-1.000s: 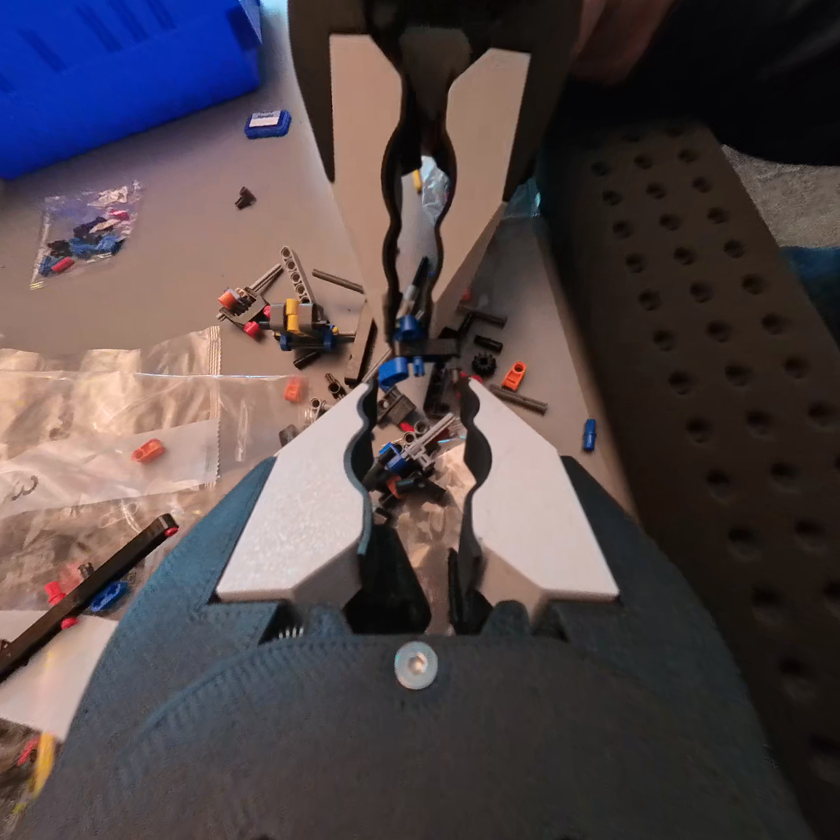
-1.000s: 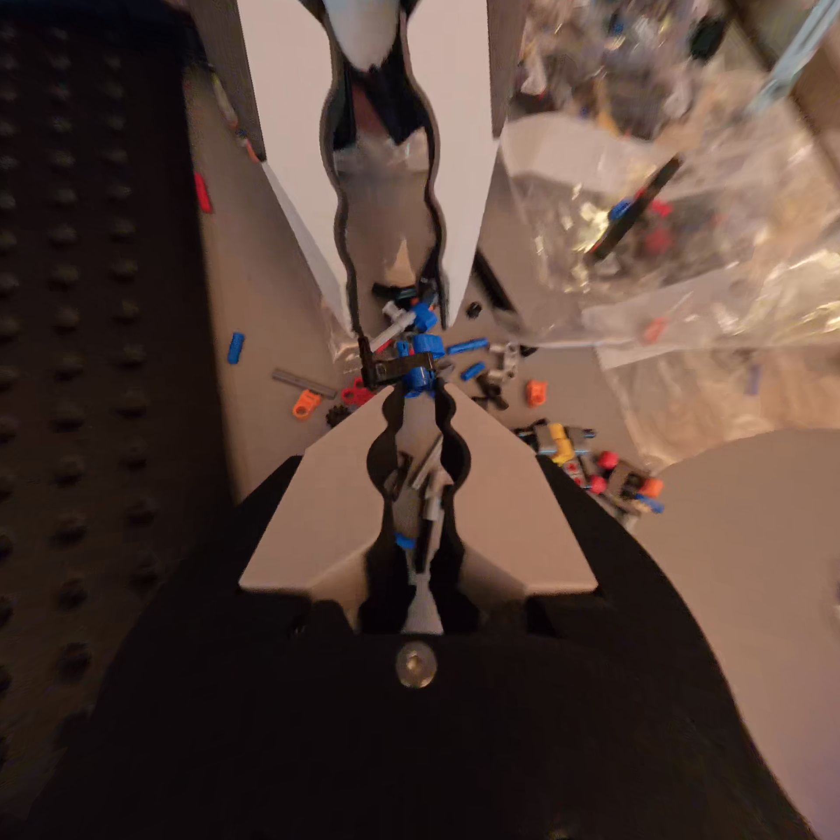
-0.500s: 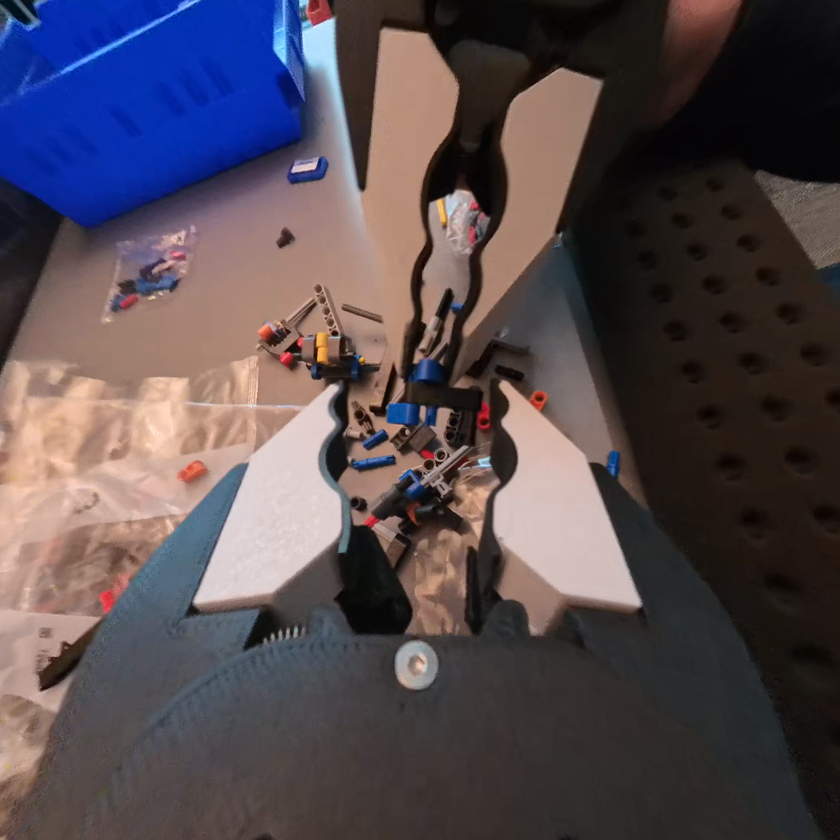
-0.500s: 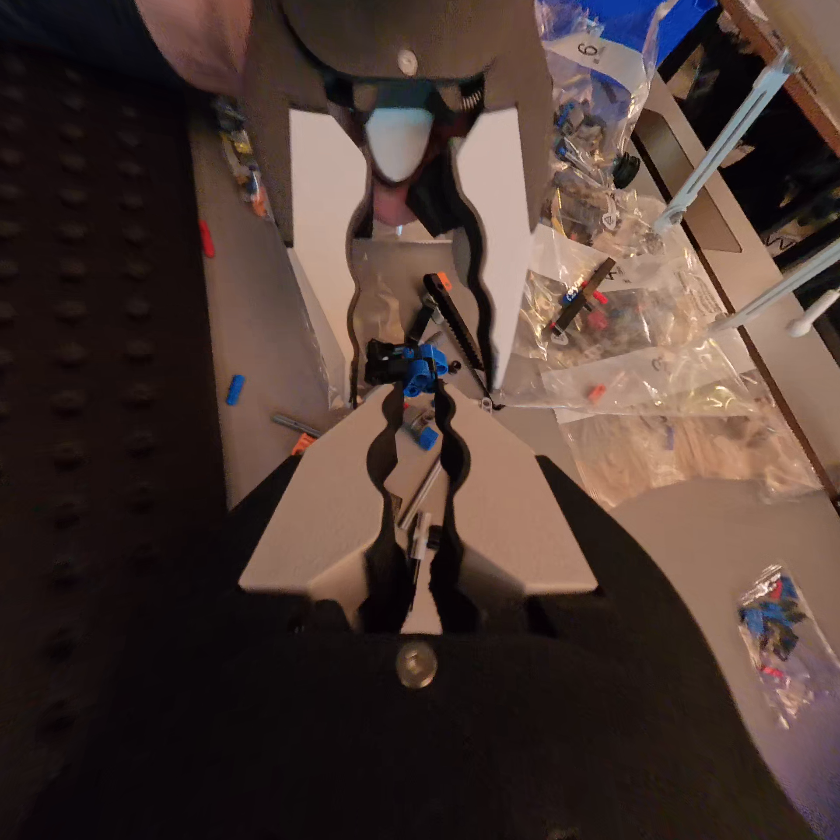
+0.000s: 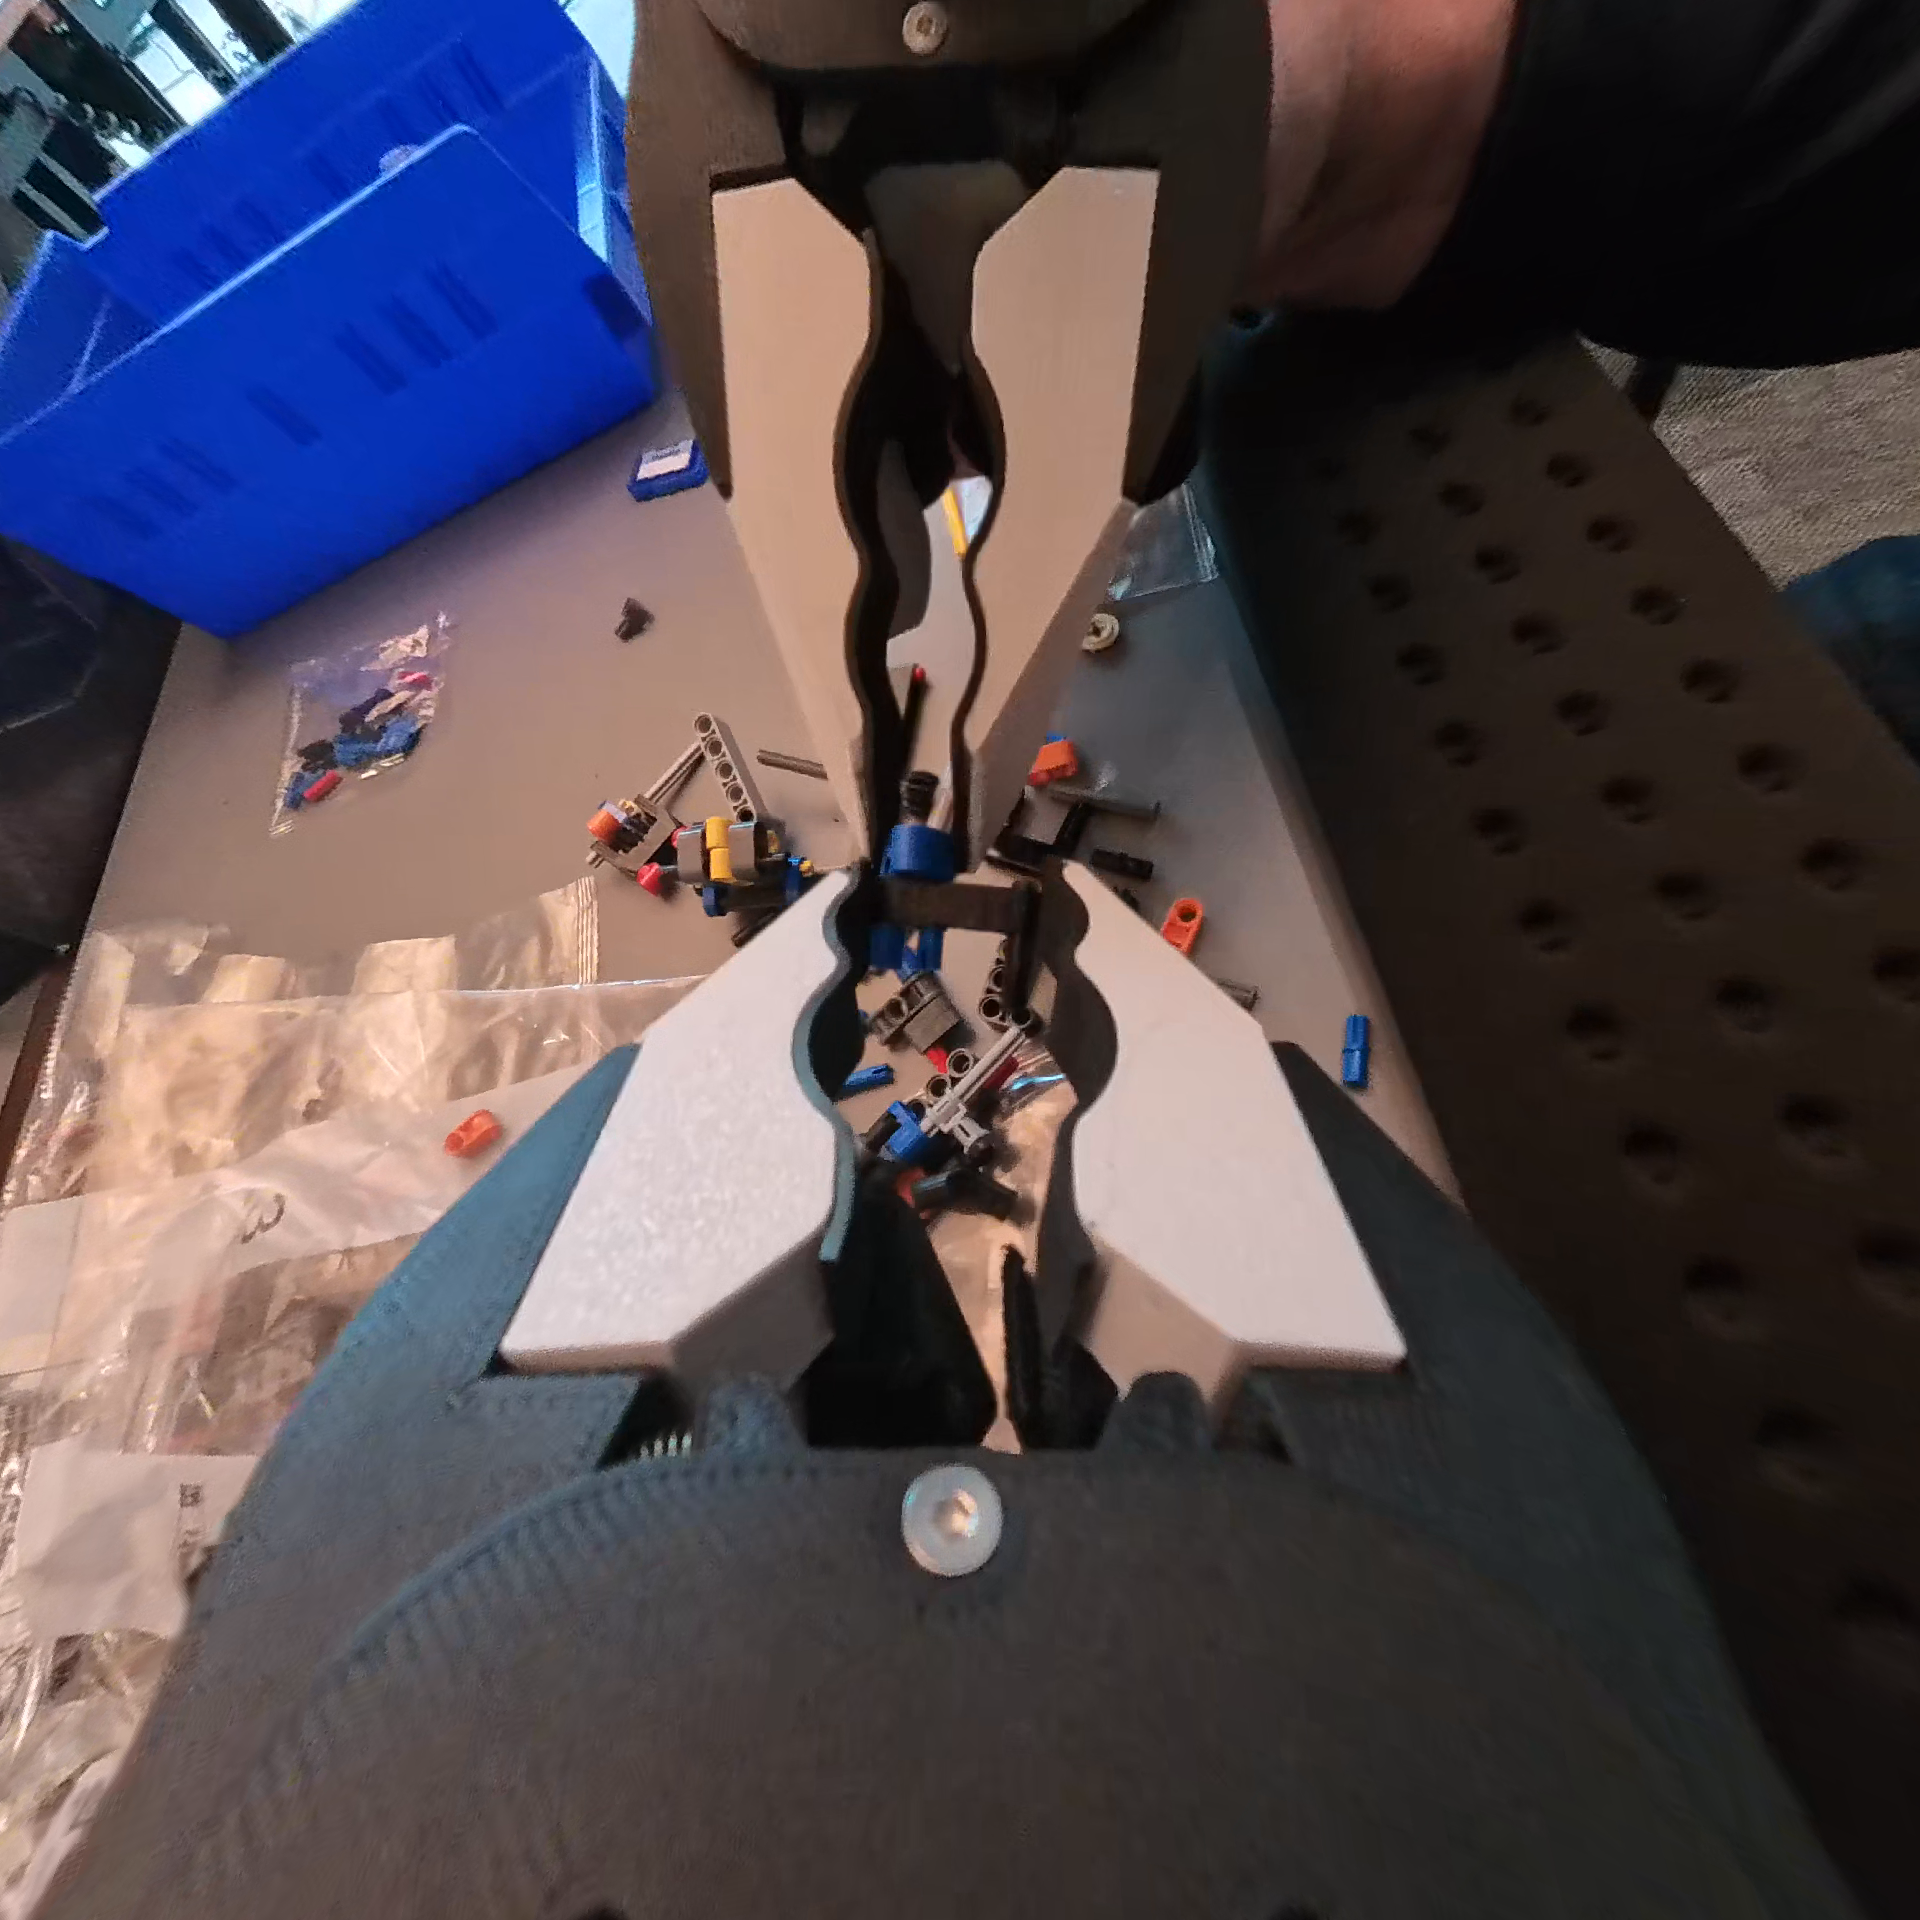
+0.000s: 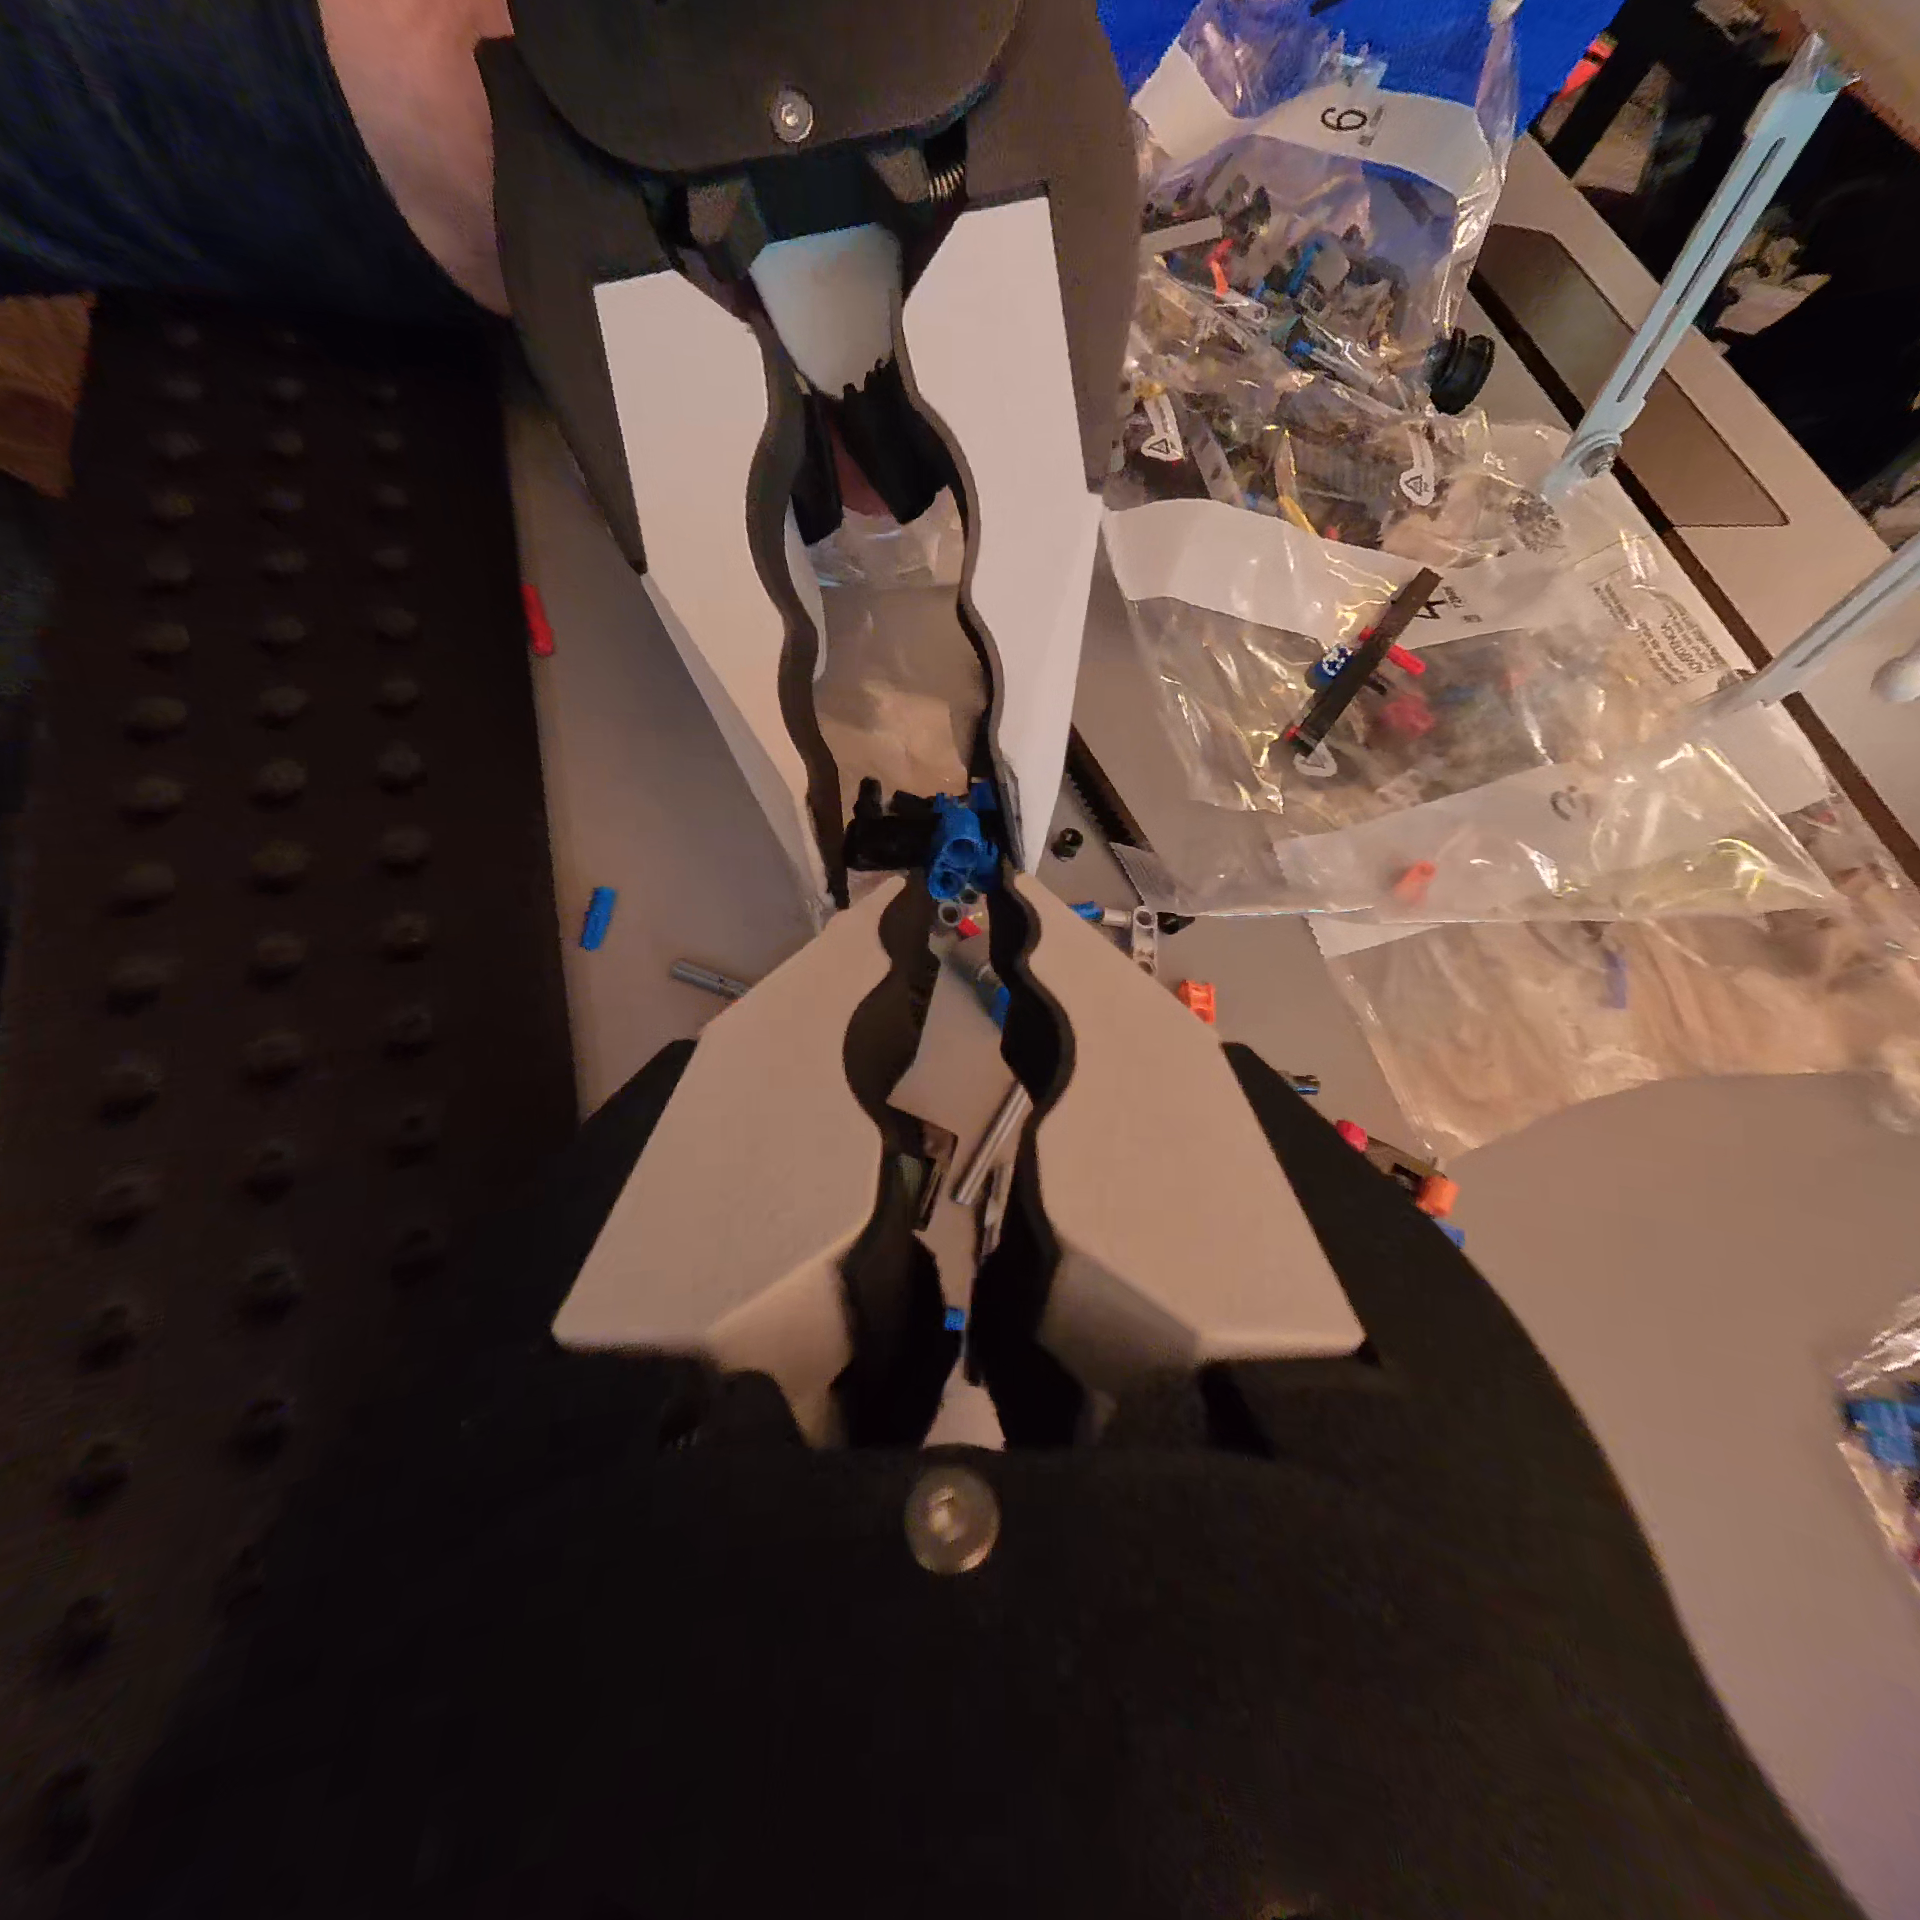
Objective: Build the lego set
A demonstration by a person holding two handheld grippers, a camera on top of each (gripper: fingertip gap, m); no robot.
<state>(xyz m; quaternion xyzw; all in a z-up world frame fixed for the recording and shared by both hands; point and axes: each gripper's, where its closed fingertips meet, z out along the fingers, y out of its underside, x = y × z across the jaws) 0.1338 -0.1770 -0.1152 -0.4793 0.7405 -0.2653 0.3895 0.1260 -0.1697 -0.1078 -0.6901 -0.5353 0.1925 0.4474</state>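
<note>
Two hand-held claws meet tip to tip above a grey bench (image 5: 499,717) strewn with small building pieces. The left claw (image 5: 951,899), with pale grey fingers on a dark teal body, is closed around the black bar of a small black-and-blue lego assembly (image 5: 940,894), one fingertip at each end of the bar. The right claw (image 6: 951,883), pale fingers on a black body, faces it from the opposite side and pinches the blue end of that same assembly (image 6: 951,847), its tips pressed close together. The assembly hangs in the air between them, just above a scatter of loose pieces (image 5: 935,1101) in blue, grey, black and red. A partly built cluster (image 5: 717,847) with a yellow piece lies on the bench nearby. Clear plastic bags (image 6: 1455,727) of parts are piled to one side, a blue bin (image 5: 312,374) stands at the far edge, and a dark studded mat (image 5: 1662,935) runs along the other side.
</note>
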